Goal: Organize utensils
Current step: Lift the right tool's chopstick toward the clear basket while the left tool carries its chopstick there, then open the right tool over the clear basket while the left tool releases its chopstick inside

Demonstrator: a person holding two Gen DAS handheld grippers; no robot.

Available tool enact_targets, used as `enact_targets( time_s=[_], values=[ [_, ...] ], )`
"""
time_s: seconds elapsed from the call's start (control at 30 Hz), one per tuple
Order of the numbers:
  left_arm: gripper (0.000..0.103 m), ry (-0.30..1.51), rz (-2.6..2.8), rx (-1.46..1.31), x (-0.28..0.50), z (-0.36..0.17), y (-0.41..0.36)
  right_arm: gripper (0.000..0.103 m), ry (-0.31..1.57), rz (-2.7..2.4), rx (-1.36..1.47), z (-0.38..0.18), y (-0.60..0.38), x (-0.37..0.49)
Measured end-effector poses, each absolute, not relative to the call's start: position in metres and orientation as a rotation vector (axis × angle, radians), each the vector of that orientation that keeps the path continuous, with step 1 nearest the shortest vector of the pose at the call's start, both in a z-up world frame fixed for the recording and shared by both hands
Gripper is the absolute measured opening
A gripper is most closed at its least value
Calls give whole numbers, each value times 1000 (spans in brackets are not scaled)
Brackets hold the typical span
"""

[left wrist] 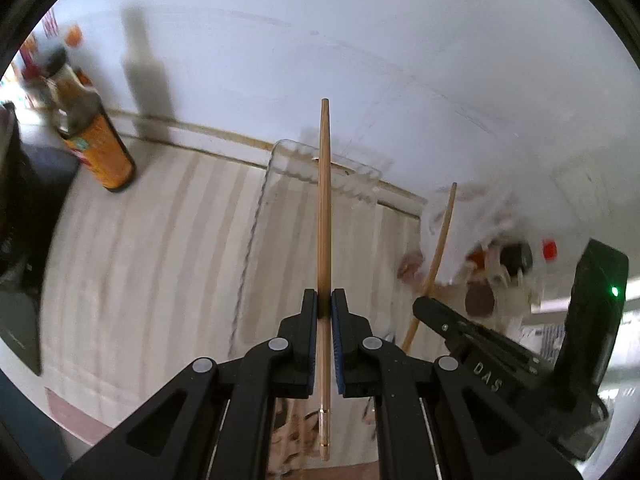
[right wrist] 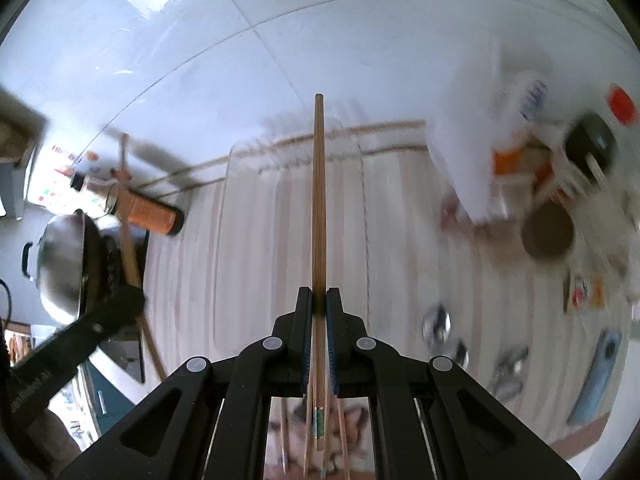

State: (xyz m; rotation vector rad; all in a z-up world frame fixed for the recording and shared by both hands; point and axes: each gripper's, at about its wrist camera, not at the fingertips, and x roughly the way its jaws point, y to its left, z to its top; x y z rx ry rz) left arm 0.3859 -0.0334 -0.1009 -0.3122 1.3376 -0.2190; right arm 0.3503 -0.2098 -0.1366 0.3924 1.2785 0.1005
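My left claw pinches one chopstick, my right claw another chopstick, both above the clear tray. Neither is put away yet; spoons wait on the mat.

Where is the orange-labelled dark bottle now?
In the left wrist view, the orange-labelled dark bottle stands at far left on the striped cloth, near the white wall.

A home kitchen: a lidded wok is sitting beside the striped tabletop, a sauce bottle standing against white wall tiles.
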Motion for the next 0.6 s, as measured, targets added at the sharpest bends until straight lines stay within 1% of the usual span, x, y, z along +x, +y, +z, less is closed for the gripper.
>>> enact_targets(
  time_s=[0.1, 0.3, 0.4, 0.47, 0.5, 0.53, 0.57, 0.6],
  values=[
    [4, 1397, -183, -319, 411, -129, -40, 7, 1305, 94, 378, -151, -205, 382],
    [5, 1487, -149, -269, 431, -171, -47, 7, 1392, 86, 350, -197, -202, 421],
    [6, 1489, -146, -260, 431, -173, -45, 8, 1449, 111, 359, -221, -203, 430],
    [8, 1465, -130, -194, 429, -169, -47, 11, 1458, 108, 339, -228, -203, 431],
    [9, 1449, -114, -155, 428, -166, -49, 21, 1460, 105, 331, -229, -203, 431],
    [15, 1424, -93, -106, 425, -161, -50, 35, 1458, 100, 332, -230, -205, 431],
    [24, 1401, -71, -72, 423, -159, -50, 41, 1452, 99, 336, -229, -206, 429],
    [30, 1367, -56, -50, 420, -154, -50, 47, 1440, 101, 335, -227, -208, 428]
  ],
)
